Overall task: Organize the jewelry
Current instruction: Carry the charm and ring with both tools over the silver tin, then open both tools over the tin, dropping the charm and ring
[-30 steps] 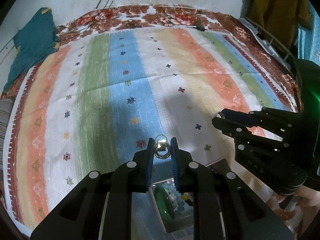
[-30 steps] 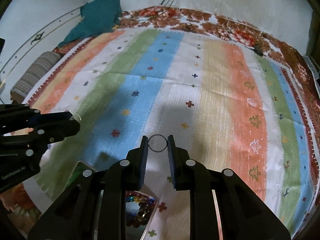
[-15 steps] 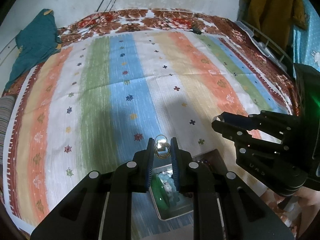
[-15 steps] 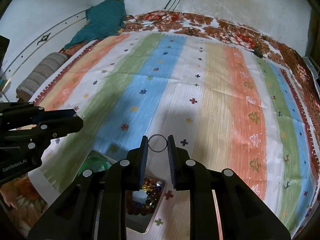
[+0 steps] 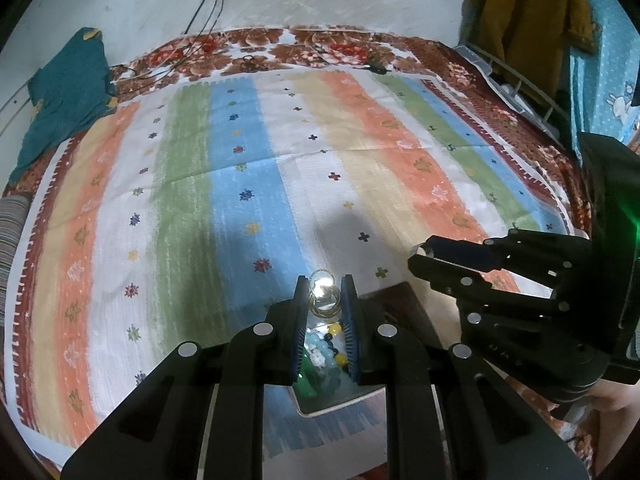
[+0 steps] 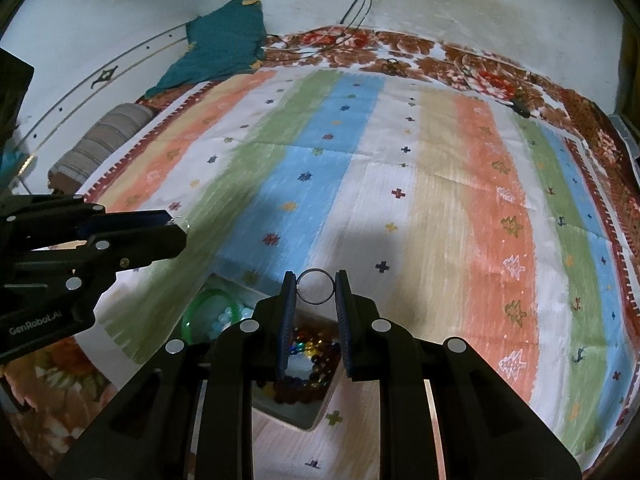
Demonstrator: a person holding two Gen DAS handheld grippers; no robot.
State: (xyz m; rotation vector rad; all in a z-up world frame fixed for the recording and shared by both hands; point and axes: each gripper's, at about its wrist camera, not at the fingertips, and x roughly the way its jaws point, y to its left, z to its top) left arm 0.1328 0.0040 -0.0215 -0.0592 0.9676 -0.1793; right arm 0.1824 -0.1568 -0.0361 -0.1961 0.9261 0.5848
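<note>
My left gripper (image 5: 324,296) is shut on a shiny silver ring (image 5: 323,294) with a glinting stone, held above the jewelry box (image 5: 340,400). The box holds a green bangle (image 6: 208,312), pale beads (image 5: 326,354) and dark coloured beads (image 6: 308,352). My right gripper (image 6: 315,286) is shut on a thin dark ring (image 6: 315,286), held over the box's bead compartment. The right gripper also shows in the left wrist view (image 5: 424,256), and the left gripper shows in the right wrist view (image 6: 176,228).
A striped bedsheet (image 5: 240,152) covers the bed. A teal cloth (image 5: 64,96) lies at the far left corner, and a striped pillow (image 6: 100,148) is at the left edge. Cables (image 5: 208,44) lie at the far edge by the wall.
Both grippers have drawn back toward the near edge with their rings; more of the jewelry box now shows beneath them. Both stay shut.
</note>
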